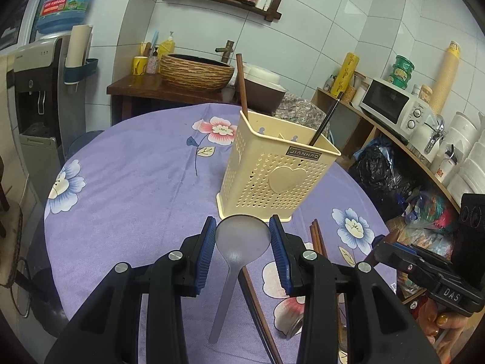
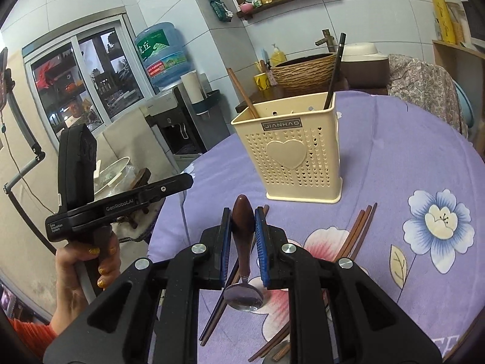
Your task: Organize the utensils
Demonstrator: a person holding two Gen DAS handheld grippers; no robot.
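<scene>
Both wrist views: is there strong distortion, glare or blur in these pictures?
Left wrist view: fisheye bends the tiled wall and darkens the corners; the grey spoon between the left gripper fingers looks sharp. Right wrist view: same curving; the window is bright, light glints on the metal spoon bowl, and the right gripper looks sharp.
</scene>
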